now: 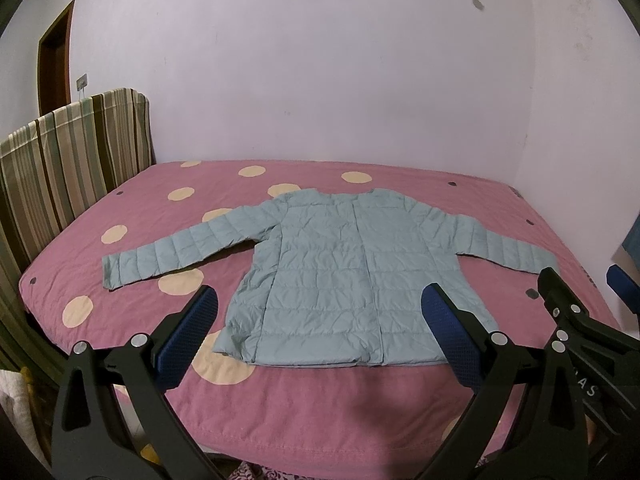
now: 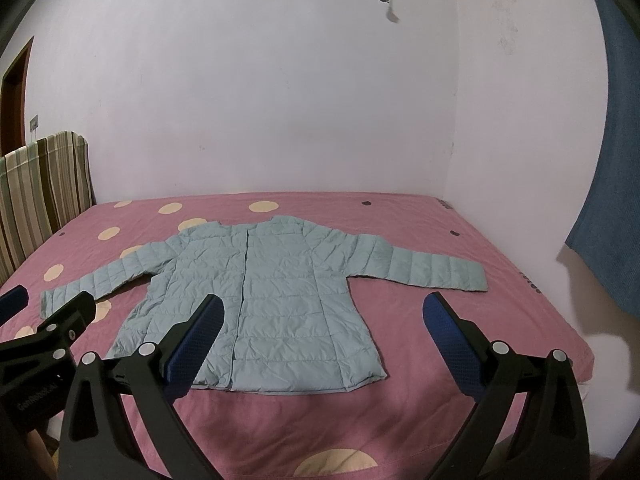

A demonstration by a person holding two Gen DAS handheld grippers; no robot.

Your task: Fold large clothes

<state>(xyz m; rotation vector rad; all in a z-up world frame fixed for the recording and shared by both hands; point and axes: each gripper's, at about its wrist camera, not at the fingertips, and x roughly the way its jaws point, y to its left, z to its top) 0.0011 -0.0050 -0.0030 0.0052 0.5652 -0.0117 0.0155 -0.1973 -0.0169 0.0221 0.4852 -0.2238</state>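
The left gripper (image 1: 320, 308) hangs above the near edge of the bed (image 1: 360, 408), fingers spread wide and holding nothing. The right gripper (image 2: 322, 314) is likewise gaping and empty, just beside it at 3 o'clock. Beyond both, at 12 o'clock, the pale blue quilted jacket (image 1: 340, 272) lies flat and front-up on the pink dotted sheet, sleeves stretched toward 9 and 3 o'clock. A striped headboard (image 1: 76, 152) stands at 10 o'clock; what looks like a blue curtain (image 2: 612, 200) hangs at 2 o'clock.
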